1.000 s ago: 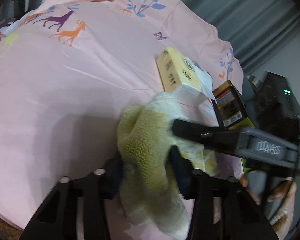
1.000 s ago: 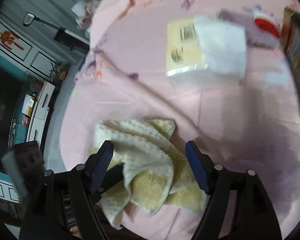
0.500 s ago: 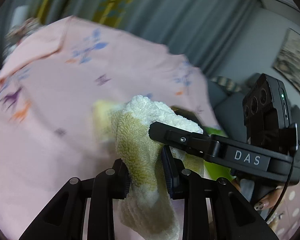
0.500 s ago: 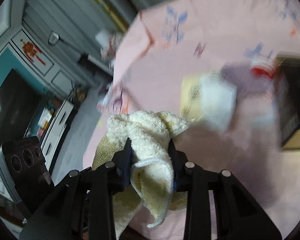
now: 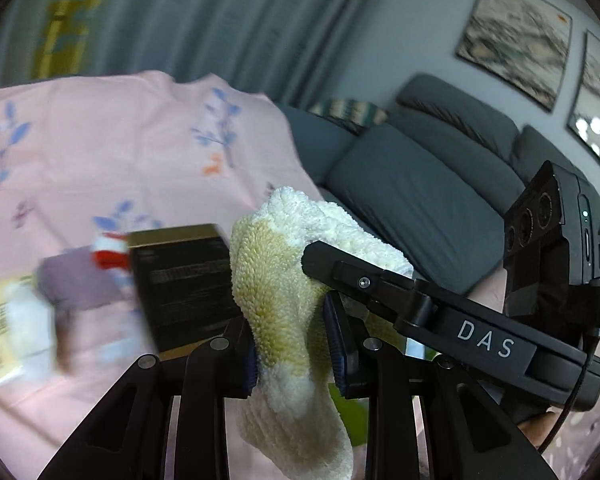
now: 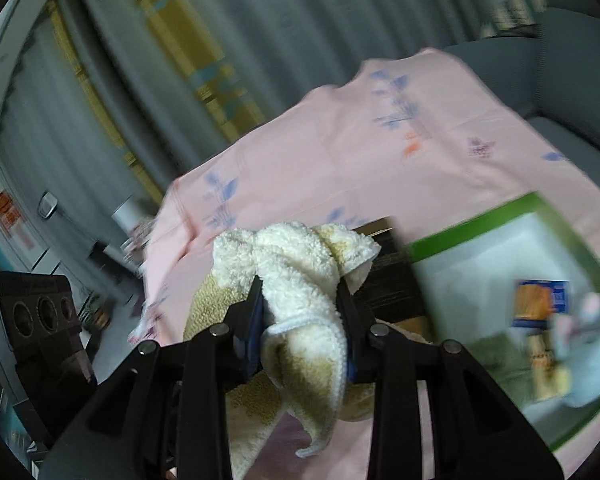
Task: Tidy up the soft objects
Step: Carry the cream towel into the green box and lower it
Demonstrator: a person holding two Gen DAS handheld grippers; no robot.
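A fluffy cream and yellow towel (image 5: pixel 276 280) hangs in the air above the pink tablecloth (image 5: pixel 100 152), held by both grippers at once. My left gripper (image 5: pixel 294 344) is shut on a bunched fold of it, with the towel's end dangling below the pads. In the right wrist view my right gripper (image 6: pixel 300 310) is shut on another fold of the towel (image 6: pixel 296 260), whose loose corners spill over and under its fingers. The right gripper's finger (image 5: pixel 340 270) crosses the left wrist view and presses into the towel from the right.
On the cloth lie a black box (image 5: pixel 184 284), a yellow tissue pack (image 5: pixel 8 320) and a purple item (image 5: pixel 80 284). A green-rimmed white bin (image 6: pixel 548 216) holds a blue and orange packet and pale cloth. A grey sofa (image 5: pixel 420 200) stands behind.
The right gripper's jaws closed on the towel. Both grippers then rose off the table with it and swung right, bringing the sofa and the green-rimmed bin into view.
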